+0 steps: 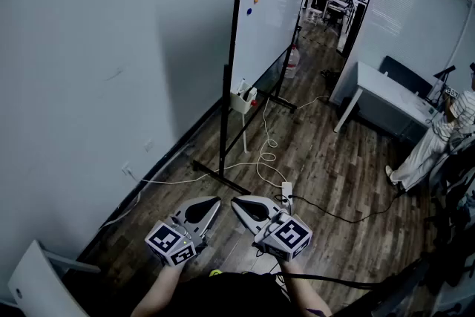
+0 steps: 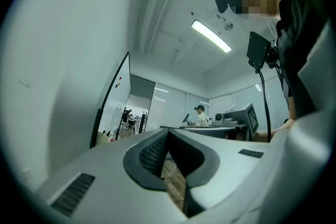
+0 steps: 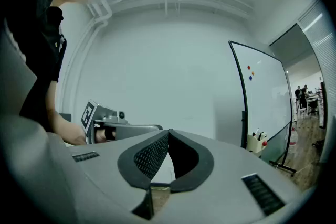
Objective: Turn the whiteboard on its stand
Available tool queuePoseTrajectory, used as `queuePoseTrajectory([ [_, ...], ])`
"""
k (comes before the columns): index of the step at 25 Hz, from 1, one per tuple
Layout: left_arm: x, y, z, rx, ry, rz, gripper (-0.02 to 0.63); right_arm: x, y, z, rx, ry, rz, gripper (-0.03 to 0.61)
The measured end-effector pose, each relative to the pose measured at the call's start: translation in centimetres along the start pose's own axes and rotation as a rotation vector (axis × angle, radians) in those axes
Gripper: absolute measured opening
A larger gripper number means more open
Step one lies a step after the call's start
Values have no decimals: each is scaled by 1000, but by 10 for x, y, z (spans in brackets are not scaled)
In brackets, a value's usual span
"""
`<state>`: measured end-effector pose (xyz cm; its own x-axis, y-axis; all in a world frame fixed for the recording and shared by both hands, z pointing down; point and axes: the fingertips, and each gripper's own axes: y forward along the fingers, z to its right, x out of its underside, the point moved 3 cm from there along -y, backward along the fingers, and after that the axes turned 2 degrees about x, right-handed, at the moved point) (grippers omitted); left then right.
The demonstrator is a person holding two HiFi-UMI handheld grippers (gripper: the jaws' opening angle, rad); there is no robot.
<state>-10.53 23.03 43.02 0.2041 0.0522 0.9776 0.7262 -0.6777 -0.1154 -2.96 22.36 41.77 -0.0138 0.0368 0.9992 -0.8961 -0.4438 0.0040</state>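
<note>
The whiteboard (image 1: 271,11) stands on its black wheeled stand (image 1: 225,122) along the grey wall, a few steps ahead of me, edge-on to my view. Red, orange and blue magnets (image 1: 252,1) stick to its face. It also shows at the left of the left gripper view as the whiteboard (image 2: 114,99), and at the right of the right gripper view as the whiteboard (image 3: 265,94). My left gripper (image 1: 213,201) and right gripper (image 1: 236,203) hover side by side low in front of me, well short of the stand. Both are shut with nothing between the jaws.
A white holder (image 1: 242,101) hangs on the stand. White cables (image 1: 266,152) and a power strip (image 1: 286,193) lie on the wooden floor near the stand's foot (image 1: 223,176). A white table (image 1: 386,91) and a person (image 1: 444,131) are at the right. A water bottle (image 1: 292,63) stands beyond.
</note>
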Motion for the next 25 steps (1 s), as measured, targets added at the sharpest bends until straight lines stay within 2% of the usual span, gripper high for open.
queuePoseTrajectory([
  [8, 4, -10, -4, -9, -12, 2, 17, 7, 4, -6, -18, 16, 18, 17],
  [15, 10, -17, -4, -5, -15, -5, 17, 13, 9, -12, -16, 32, -14, 17],
  [25, 18, -31, -8, 6, -34, -15, 17, 28, 20, -23, -10, -10, -73, 17],
])
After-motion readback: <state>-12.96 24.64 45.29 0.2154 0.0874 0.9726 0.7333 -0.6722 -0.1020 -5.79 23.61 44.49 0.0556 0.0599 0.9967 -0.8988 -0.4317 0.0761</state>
